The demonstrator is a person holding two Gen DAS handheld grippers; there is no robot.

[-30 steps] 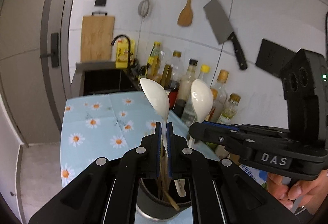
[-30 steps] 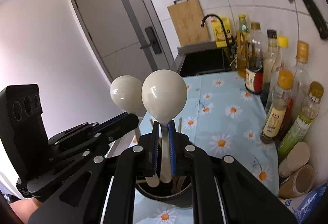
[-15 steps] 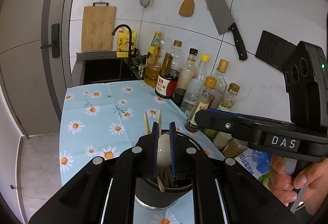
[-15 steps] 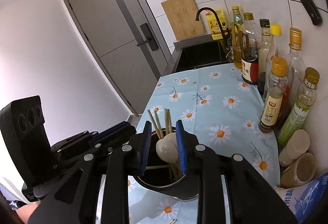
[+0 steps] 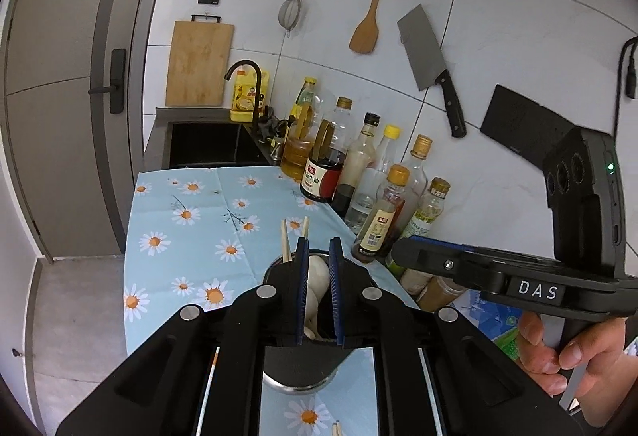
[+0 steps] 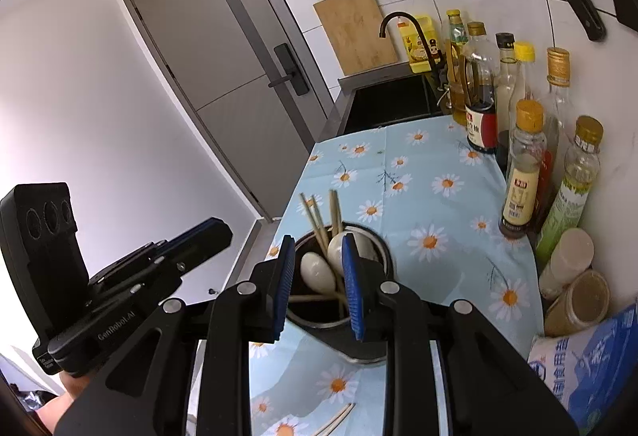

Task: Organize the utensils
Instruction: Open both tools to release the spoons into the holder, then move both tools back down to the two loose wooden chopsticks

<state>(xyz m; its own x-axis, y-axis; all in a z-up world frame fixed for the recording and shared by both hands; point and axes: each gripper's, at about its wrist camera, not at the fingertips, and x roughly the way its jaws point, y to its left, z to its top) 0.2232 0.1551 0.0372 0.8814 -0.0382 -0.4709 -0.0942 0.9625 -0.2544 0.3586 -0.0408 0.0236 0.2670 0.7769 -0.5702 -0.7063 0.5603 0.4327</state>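
A dark round utensil holder (image 6: 382, 264) stands on the daisy-print cloth, also low in the left wrist view (image 5: 303, 368). It holds two white spoons (image 6: 317, 272), bowls up, and several wooden chopsticks (image 6: 315, 216). My right gripper (image 6: 315, 248) is open above the holder, with a spoon bowl seen between its blue pads, not touching. My left gripper (image 5: 318, 248) is open a little over the holder; a white spoon (image 5: 317, 276) stands loose between its pads. The right gripper (image 5: 402, 252) also shows from the side in the left wrist view.
Several sauce and oil bottles (image 6: 522, 164) line the wall on the right, with jars (image 6: 574, 300) and a blue bag (image 6: 590, 360) near the front. A loose chopstick pair (image 6: 335, 420) lies on the cloth. A sink and tap (image 6: 398, 97) sit beyond. Counter edge drops off left.
Both grippers lowered their spoons into the holder and opened. The spoons now rest in the holder, and both grippers have lifted back slightly.
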